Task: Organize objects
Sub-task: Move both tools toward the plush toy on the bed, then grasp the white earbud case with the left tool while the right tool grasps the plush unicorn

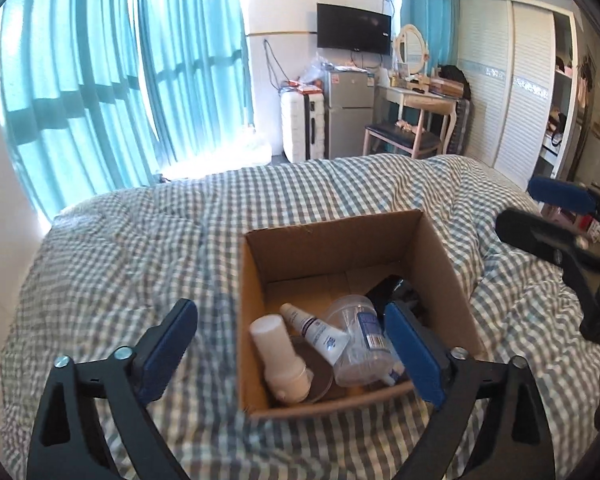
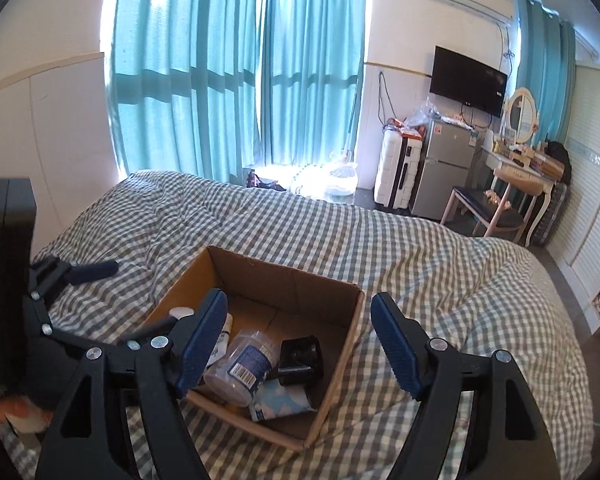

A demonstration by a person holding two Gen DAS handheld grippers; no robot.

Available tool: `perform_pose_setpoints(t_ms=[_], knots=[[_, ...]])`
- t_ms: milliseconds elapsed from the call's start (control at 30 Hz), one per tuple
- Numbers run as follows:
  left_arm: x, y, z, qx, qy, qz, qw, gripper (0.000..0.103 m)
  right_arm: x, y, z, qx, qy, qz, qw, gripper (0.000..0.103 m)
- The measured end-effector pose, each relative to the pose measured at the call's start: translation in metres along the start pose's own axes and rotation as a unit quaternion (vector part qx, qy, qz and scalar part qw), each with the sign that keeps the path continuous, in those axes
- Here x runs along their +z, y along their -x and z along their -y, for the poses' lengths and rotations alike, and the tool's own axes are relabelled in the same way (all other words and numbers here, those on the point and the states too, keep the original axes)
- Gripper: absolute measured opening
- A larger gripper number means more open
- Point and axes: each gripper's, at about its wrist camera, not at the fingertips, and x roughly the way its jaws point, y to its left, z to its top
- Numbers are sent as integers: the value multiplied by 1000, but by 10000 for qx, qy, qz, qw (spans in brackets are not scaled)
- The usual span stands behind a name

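An open cardboard box (image 1: 340,236) (image 2: 340,344) sits on the checked bed cover. In it lie a white bottle (image 1: 280,360), a white tube (image 1: 316,330), a clear plastic jar with a blue label (image 1: 360,336) (image 2: 244,364), a black object (image 1: 388,286) (image 2: 300,356) and a light blue packet (image 2: 280,398). My left gripper (image 1: 292,344) is open and empty, held over the box's near side. My right gripper (image 2: 300,336) is open and empty above the box; it also shows in the left wrist view (image 1: 540,216) at the right.
The green-and-white checked bed cover (image 1: 140,248) (image 2: 440,248) lies around the box. Teal curtains (image 2: 236,68), a white suitcase (image 2: 398,170), a small fridge (image 2: 448,164), a dressing table with a chair (image 2: 516,184) and a wardrobe (image 1: 516,80) stand beyond the bed.
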Motion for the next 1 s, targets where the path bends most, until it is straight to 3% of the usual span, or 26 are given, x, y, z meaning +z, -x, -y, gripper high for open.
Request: perform_pose_setpoints(t_ms=[200, 400, 633, 900, 1000], knots=[[-11, 47, -6, 85, 127, -97, 9998, 100, -21, 45, -7, 95, 318, -12, 9995, 74], [-49, 63, -12, 248, 598, -334, 9973, 101, -53, 69, -17, 239, 513, -176, 9982, 74], [-105, 39, 1, 568, 623, -703, 9940, 101, -113, 38, -36, 622, 407, -962, 9926, 74], [-168, 14, 20, 816, 409, -1090, 9898, 101, -179, -7, -52, 649, 374, -1878, 9794, 74], [-181, 9, 15, 675, 538, -1241, 9885, 101, -189, -10, -56, 613, 395, -2007, 9769, 74]])
